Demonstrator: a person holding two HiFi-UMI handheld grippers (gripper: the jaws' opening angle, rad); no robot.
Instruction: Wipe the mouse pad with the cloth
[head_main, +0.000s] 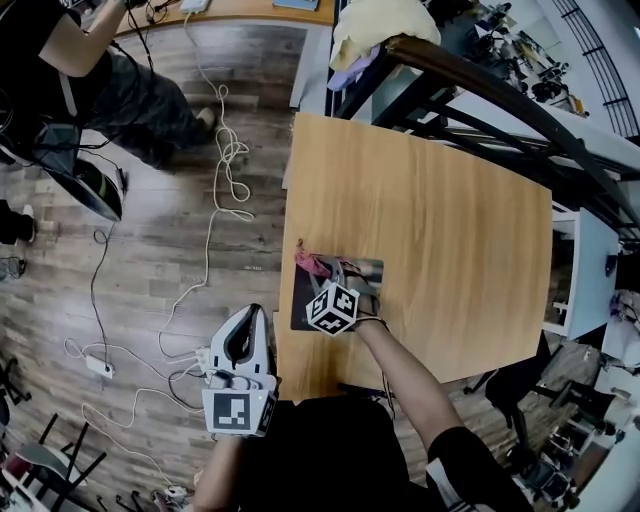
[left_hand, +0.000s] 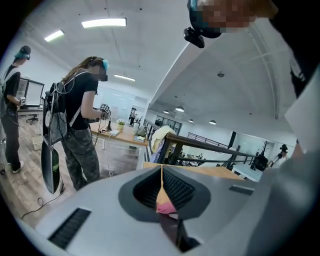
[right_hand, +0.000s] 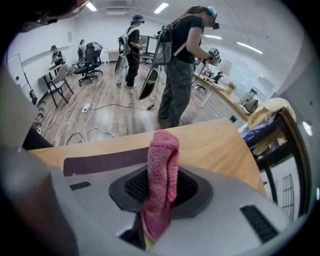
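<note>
- Wood-plank floor (head_main: 150, 250) with loose white cables (head_main: 215, 200) spread beneath your left tongs (head_main: 252, 318), and another person (head_main: 100, 80) stood well ahead of them beside a far desk.
- Your left tongs hung off the left edge of the wooden surface (head_main: 450, 230), over the floor. Their jaws were pressed together, with only a thin seam between the tips and nothing caught in them.
- Your right tongs (head_main: 330, 275) were over the near left corner of the surface, to the right of the left tongs.
- They were clenched on the pink cloth (right_hand: 161, 175), which stood up in a folded roll between the jaws and stuck out past the tips.
- The mouse pad (head_main: 372, 270) lay flat on the surface, under and just ahead of the right tongs. In the right gripper view it showed as a dark strip (right_hand: 100, 160) beyond the jaws.
- From the head view, the free end of the cloth reached over the pad's far left corner. You could not tell whether it was touching the pad.
</note>
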